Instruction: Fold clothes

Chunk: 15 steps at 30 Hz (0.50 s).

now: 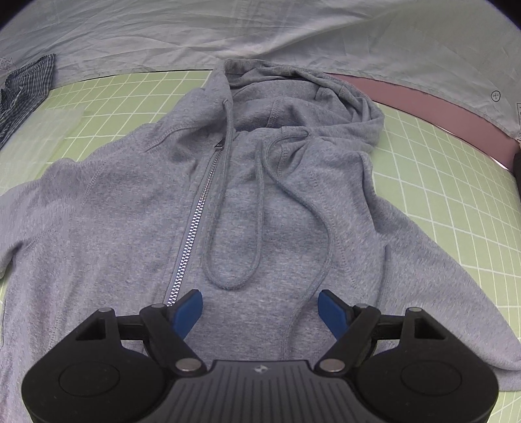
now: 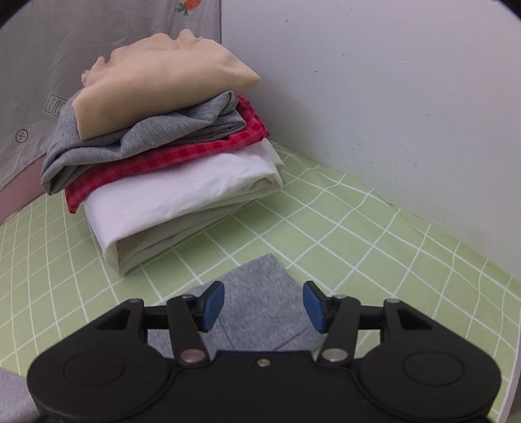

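Observation:
A grey zip hoodie [image 1: 136, 208] lies face up and spread on the green grid mat [image 1: 439, 201], hood [image 1: 293, 97] at the far end, zipper and drawstrings running down the chest. My left gripper [image 1: 260, 309] is open and empty, hovering above the hoodie's lower chest. In the right wrist view, my right gripper [image 2: 263, 306] is open and empty above a grey sleeve end [image 2: 260, 293] that lies flat on the mat [image 2: 374, 247].
A stack of folded clothes [image 2: 156, 156] stands on the mat's far left in the right wrist view: beige, grey, red check, white. A white wall [image 2: 390, 97] is close behind. A blue plaid garment [image 1: 22, 91] lies at the mat's far left; a pale sheet [image 1: 260, 29] hangs behind.

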Available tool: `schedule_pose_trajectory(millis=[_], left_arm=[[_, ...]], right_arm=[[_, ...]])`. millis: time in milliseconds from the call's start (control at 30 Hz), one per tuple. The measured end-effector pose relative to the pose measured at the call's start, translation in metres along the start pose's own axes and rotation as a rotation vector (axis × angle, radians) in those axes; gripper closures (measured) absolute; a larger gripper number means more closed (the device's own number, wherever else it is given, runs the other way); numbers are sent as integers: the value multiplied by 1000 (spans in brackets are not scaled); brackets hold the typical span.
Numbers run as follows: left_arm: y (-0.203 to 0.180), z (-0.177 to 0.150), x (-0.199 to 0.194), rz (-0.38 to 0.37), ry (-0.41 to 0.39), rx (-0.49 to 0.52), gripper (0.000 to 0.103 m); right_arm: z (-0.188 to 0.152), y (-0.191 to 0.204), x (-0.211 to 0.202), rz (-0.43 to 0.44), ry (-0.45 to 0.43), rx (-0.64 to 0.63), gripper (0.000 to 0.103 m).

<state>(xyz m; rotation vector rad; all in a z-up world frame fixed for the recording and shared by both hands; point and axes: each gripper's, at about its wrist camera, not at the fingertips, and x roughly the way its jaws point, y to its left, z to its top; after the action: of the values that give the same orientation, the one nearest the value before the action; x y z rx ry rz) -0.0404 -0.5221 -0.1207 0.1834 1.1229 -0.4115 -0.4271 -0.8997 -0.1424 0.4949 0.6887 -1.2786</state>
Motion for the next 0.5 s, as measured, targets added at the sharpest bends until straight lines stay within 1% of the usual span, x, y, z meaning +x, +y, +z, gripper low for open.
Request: schedule_pose_trajectory(millis=[100,167,233,300,333,367,400,433,500], left_arm=[[0,-2,0,1,6,4,24],[0,-3,-3,0,3,14,24],[1,-4,-7,1,-4,14,24],[5,-7,-14,-2,-16,-1,24],[9,-11,-19,-1,-24,-11,24],[14,-15,-25,0,-32,-22,24],[18,-19,-31,1,-40,-32,24],[23,-24,-36,2,-48,-43,24],[32,-32,-48,3,-64,-64,24]], right_arm=[[-9,-6,5,-50,36,48,42],[-15,-12,7,-75,56,97,31],[-21,-20,5,-77,64,156,29],[-26,-25,1,-52,58,203,36],[-27,-26,-2,-40,48,207,52],[-28,-26,-4,-17,42,189,75],[-29,-25,-7,-5,33,170,84],[-29,-24,-11,0,22,152,95],[-30,-24,-20,-3,-6,117,97]])
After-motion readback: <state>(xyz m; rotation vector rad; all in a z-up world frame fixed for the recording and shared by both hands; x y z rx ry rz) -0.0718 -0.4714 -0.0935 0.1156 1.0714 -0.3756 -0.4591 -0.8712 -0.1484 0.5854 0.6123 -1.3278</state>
